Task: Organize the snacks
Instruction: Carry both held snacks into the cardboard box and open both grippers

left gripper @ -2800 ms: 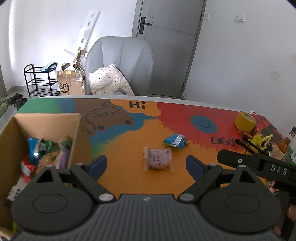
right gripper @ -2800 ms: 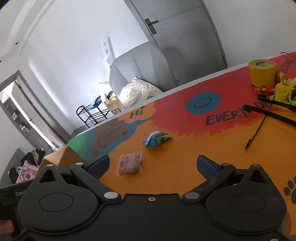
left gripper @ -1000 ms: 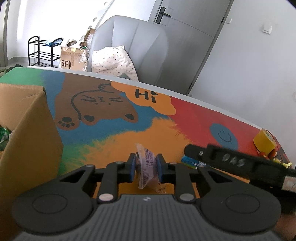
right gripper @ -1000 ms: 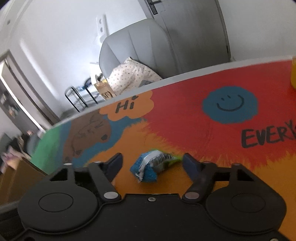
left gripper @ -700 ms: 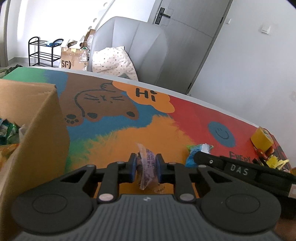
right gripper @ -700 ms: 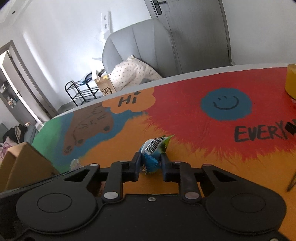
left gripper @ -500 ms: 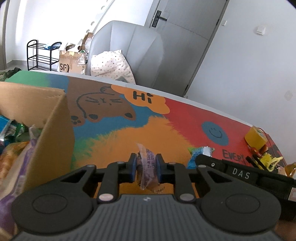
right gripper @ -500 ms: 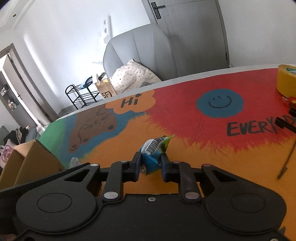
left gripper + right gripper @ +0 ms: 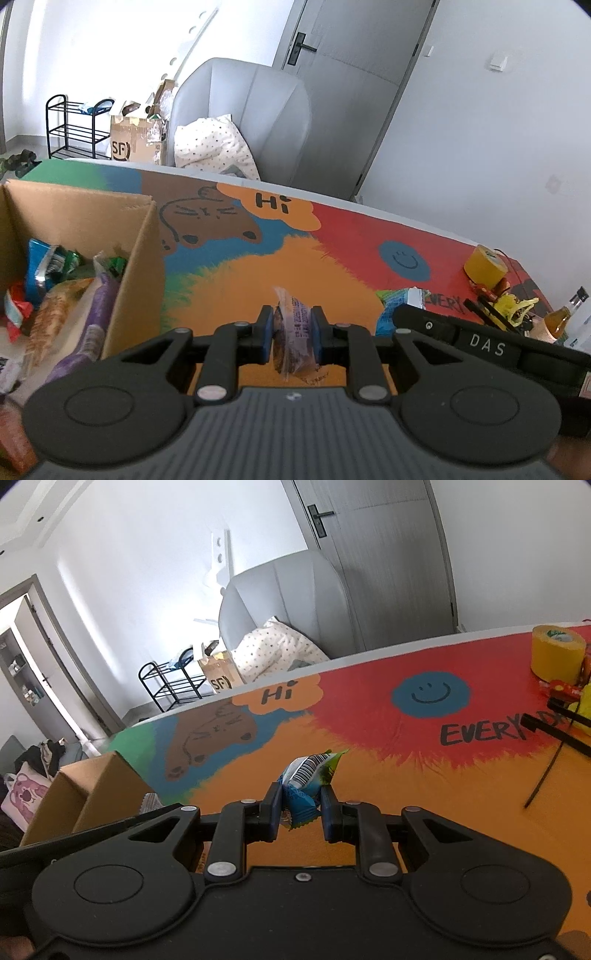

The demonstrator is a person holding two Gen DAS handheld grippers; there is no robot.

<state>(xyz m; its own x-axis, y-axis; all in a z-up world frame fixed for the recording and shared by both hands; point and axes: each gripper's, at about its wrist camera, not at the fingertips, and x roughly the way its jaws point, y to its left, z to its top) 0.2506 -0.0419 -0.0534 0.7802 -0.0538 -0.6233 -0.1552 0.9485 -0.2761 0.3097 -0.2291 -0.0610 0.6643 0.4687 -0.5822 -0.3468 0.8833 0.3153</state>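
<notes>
Purple-printed clear wrapper first: the small snack pack (image 9: 294, 329) stands on edge, pinched between the blue pads of my left gripper (image 9: 292, 334), lifted above the orange part of the painted tablecloth (image 9: 236, 280). My right gripper (image 9: 300, 810) has its jaws pressed in on a blue and green snack packet (image 9: 306, 779), barcode side up, its crimped end poking out toward the table. From the left wrist view I see that packet (image 9: 400, 301) just beyond the right gripper's black body. To the left of my left gripper sits the open cardboard box (image 9: 136, 236), with a blue packet (image 9: 40, 273), a long purple pack (image 9: 90, 321) and other wrappers I cannot make out lying inside it. Far off on the red side of the cloth stands a yellow tape roll (image 9: 557, 651), near some black cable ties (image 9: 546, 771) and yellow clutter. Behind the table I see a grey armchair (image 9: 258, 110) with a dotted cushion (image 9: 214, 147)
</notes>
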